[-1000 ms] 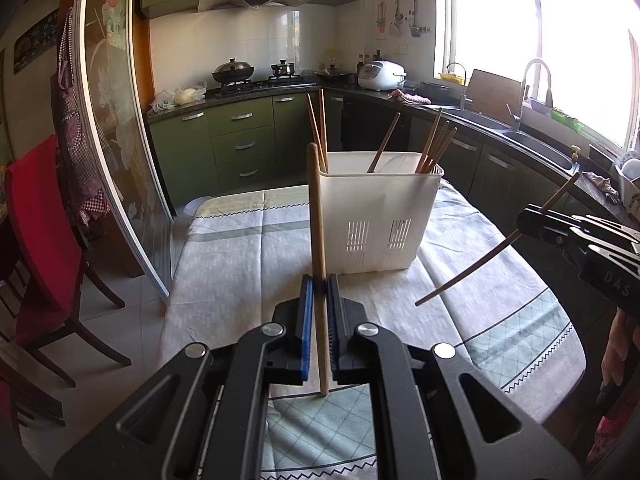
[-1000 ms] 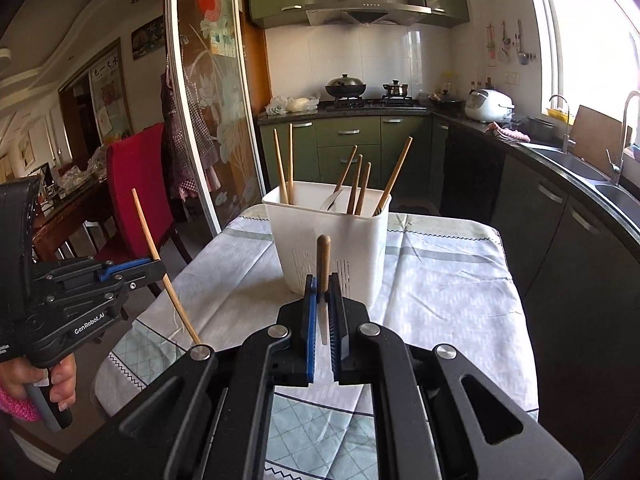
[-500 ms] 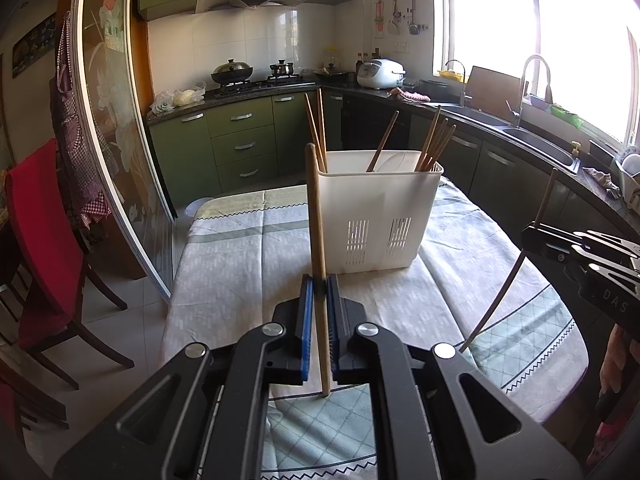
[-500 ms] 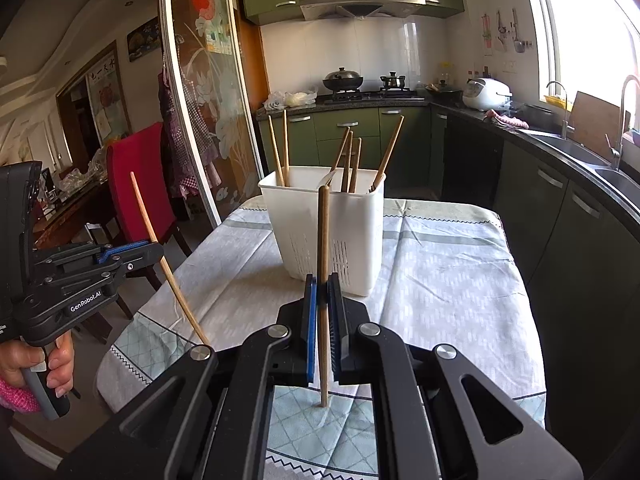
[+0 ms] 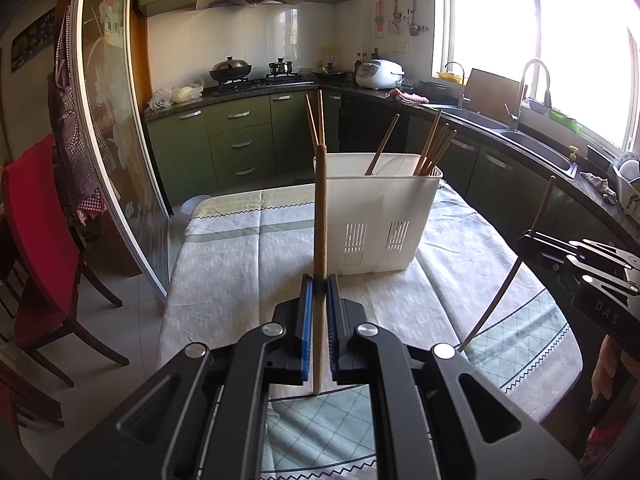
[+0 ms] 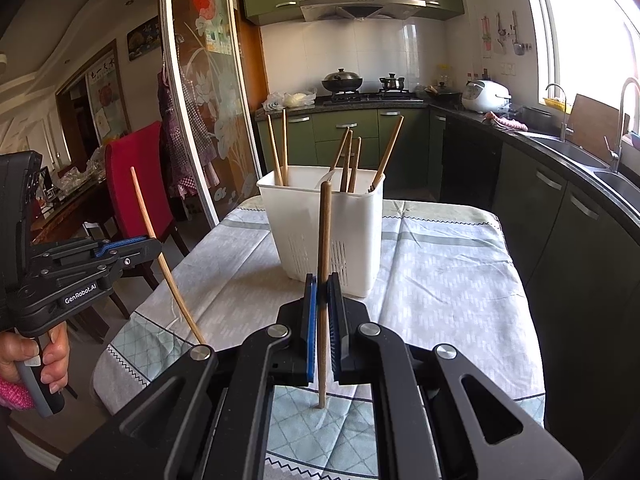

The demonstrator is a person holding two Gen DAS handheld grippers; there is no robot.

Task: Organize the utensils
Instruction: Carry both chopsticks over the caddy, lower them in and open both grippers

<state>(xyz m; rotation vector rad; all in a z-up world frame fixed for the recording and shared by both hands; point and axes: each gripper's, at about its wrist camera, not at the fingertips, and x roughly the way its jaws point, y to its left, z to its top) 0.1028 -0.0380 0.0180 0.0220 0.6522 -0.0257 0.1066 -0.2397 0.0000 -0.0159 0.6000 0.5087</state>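
Observation:
A white slotted utensil holder (image 5: 380, 216) stands on the table and holds several wooden chopsticks; it also shows in the right wrist view (image 6: 324, 228). My left gripper (image 5: 320, 284) is shut on a wooden chopstick (image 5: 320, 216), held upright in front of the holder. My right gripper (image 6: 322, 280) is shut on another wooden chopstick (image 6: 324, 240), also upright, short of the holder. Each gripper appears in the other's view: the right gripper (image 5: 524, 244) with its chopstick (image 5: 516, 268), the left gripper (image 6: 156, 246) with its chopstick (image 6: 160, 256).
The table carries a grey and teal patterned cloth (image 5: 248, 272). A red chair (image 5: 36, 240) stands to the left by a glass sliding door (image 5: 112, 128). Green kitchen cabinets (image 5: 236, 144) and a sink counter (image 5: 536, 140) lie behind and to the right.
My right gripper has turned its chopstick from steeply slanted to nearly upright, with more of it showing between the fingers. My left gripper and its chopstick have barely moved.

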